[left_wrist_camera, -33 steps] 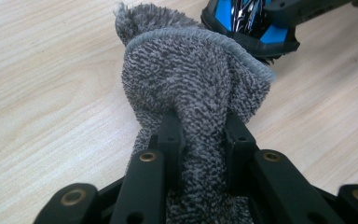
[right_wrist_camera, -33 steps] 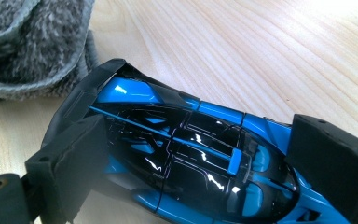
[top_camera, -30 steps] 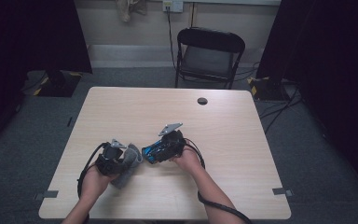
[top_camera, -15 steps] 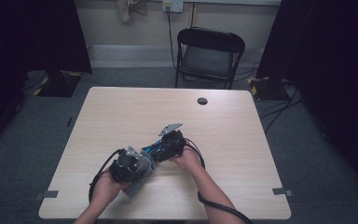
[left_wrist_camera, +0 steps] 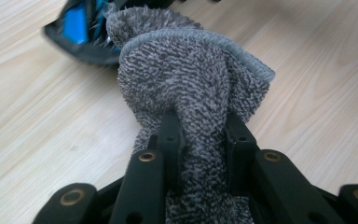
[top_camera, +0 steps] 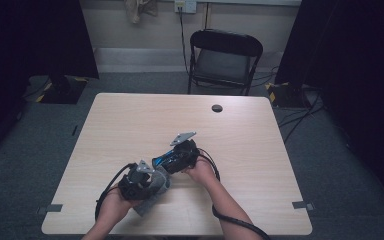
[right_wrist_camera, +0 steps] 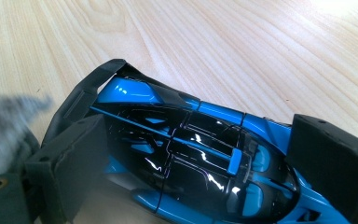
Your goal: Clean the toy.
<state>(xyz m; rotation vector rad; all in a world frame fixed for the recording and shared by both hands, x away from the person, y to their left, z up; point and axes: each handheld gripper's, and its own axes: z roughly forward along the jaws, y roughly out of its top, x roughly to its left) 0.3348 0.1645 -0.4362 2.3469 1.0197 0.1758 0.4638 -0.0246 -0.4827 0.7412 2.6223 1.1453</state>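
We can't see the toy car's point(right_wrist_camera: 191, 158) nose, it's cut off at the frame edge, and the grey cloth point(right_wrist_camera: 7, 123) is just blur.

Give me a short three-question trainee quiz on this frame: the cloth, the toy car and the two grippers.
1. True or false: the left gripper is shut on the grey terry cloth.
2. What does the right gripper hold between its pads?
A. the small black disc
B. the blue and black toy car
C. nothing
3. Fill in: the cloth meets the car at its ___ end, by the wing.

Key
1. True.
2. B.
3. Rear, where the black wing sits; the cloth shows beside it in both gripper views.
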